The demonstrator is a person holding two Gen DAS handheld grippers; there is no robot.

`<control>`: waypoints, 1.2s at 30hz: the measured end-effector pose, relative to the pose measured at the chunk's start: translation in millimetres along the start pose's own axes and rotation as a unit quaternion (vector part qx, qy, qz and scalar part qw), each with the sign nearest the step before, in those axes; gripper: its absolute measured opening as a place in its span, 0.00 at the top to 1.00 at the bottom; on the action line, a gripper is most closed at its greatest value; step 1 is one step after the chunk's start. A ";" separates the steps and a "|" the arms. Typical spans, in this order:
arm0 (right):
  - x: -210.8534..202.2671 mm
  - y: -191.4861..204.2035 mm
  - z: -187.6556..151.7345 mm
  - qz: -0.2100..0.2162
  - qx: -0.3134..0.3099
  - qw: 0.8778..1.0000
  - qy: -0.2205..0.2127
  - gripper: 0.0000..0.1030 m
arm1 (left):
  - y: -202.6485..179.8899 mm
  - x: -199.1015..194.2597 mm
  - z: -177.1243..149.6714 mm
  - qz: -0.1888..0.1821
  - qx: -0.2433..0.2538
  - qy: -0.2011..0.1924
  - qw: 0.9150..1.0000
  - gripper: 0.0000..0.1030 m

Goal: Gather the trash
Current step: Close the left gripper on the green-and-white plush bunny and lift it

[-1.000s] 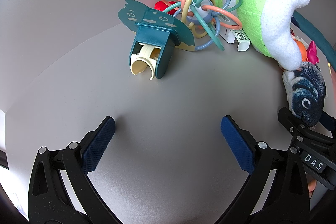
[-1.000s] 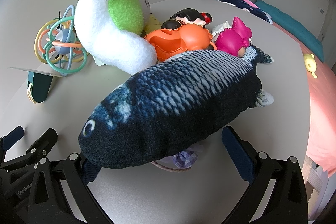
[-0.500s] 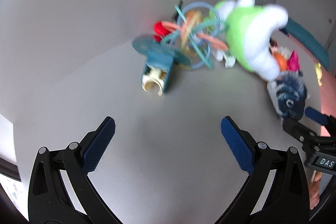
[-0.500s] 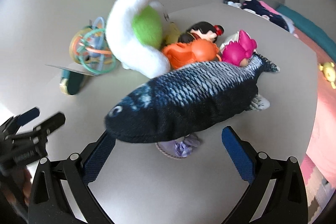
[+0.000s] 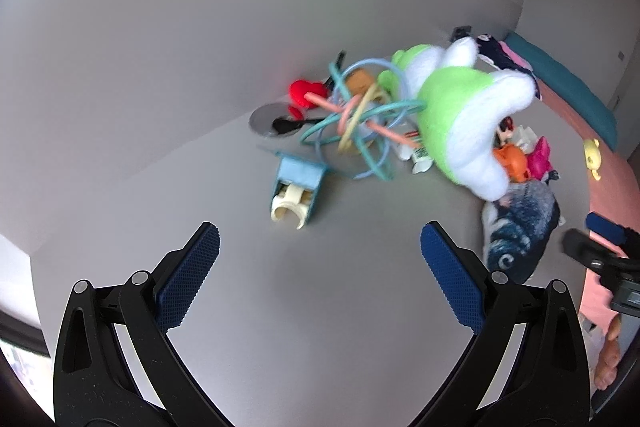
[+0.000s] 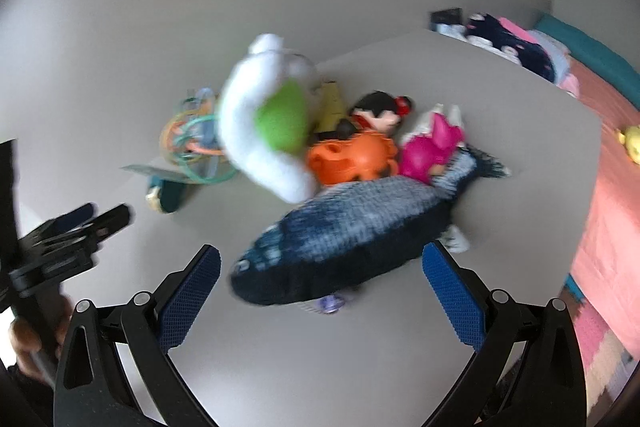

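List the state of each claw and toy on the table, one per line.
left claw: open, empty
right claw: open, empty, above the table
fish plush: lying on its side
green-and-white plush: leaning on the pile
ring rattle: resting beside the plush
teal holder: tipped over, open end forward

1. The left gripper (image 5: 320,259) hangs above the table, its two blue-padded fingers (image 5: 188,279) spread wide with nothing between them.
2. The right gripper (image 6: 322,287) also has its jaws wide apart, gripping nothing.
3. In the right wrist view, a bare hand (image 6: 24,343) holds the left gripper's handle at the left edge, blurred.
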State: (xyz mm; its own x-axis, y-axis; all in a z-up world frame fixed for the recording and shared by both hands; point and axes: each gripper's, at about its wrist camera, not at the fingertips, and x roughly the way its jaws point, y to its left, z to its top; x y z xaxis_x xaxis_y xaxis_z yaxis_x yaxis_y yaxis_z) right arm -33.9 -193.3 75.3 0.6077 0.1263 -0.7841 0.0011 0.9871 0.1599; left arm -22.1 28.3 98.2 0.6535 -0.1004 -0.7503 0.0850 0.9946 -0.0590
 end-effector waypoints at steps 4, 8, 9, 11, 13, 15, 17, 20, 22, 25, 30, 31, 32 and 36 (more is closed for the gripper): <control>27.9 -13.0 -5.0 -0.002 0.057 0.997 0.049 0.19 | -11.6 7.8 11.0 -0.001 0.002 -0.004 1.000 0.06; 45.9 -26.2 -4.7 -0.001 0.134 0.989 0.055 0.22 | -17.2 14.4 16.9 -0.015 -0.006 0.000 1.000 0.06; 47.9 -27.6 -3.9 -0.002 0.145 0.988 0.050 0.22 | -19.0 14.1 18.4 -0.018 -0.006 -0.001 1.000 0.06; 53.3 -28.5 -1.3 -0.011 0.162 0.986 0.041 0.22 | -24.6 13.8 22.1 -0.021 -0.003 -0.005 1.000 0.06; 57.4 -28.0 1.1 -0.009 0.167 0.985 0.038 0.24 | -30.0 13.4 26.3 -0.025 0.000 -0.007 1.000 0.06; 56.5 -26.0 2.5 -0.010 0.161 0.987 0.027 0.58 | -36.6 15.0 30.9 -0.033 0.002 -0.008 0.999 0.06; 48.2 -24.9 3.2 -0.004 0.155 0.988 0.013 0.73 | -44.6 17.4 35.4 -0.038 0.007 -0.008 0.999 0.06; 30.7 -28.5 1.7 0.002 0.146 0.989 -0.006 0.77 | -57.5 23.3 43.1 -0.041 0.012 -0.005 0.999 0.06; 16.1 -32.2 1.0 0.002 0.140 0.990 -0.025 0.77 | -66.3 27.0 48.4 -0.051 0.013 -0.004 0.999 0.06; -4.3 -38.3 4.5 0.002 0.135 0.990 -0.046 0.77 | -83.5 33.8 57.8 -0.053 0.021 -0.003 0.998 0.06; -26.8 -50.2 23.1 0.004 0.122 0.990 -0.069 0.77 | -115.3 52.3 73.3 -0.042 0.044 -0.004 0.998 0.06; -28.0 -52.8 26.1 0.002 0.121 0.990 -0.071 0.77 | -121.9 58.8 76.9 -0.029 0.052 -0.004 0.998 0.06; -29.2 -56.4 28.7 0.004 0.122 0.990 -0.072 0.77 | -125.6 63.5 79.9 -0.018 0.057 -0.004 0.998 0.06; -37.2 -64.0 39.3 0.010 0.116 0.990 -0.081 0.77 | -132.8 87.8 90.0 0.014 0.069 0.006 0.998 0.06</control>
State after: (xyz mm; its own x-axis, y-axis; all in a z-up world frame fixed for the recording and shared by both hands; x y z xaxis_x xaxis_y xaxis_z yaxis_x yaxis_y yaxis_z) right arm -25.4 -265.0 117.8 0.7283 0.1091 -0.6765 0.1596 0.9331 0.3222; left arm 91.7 -114.9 99.4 0.6477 -0.0705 -0.7586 0.1694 0.9841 0.0531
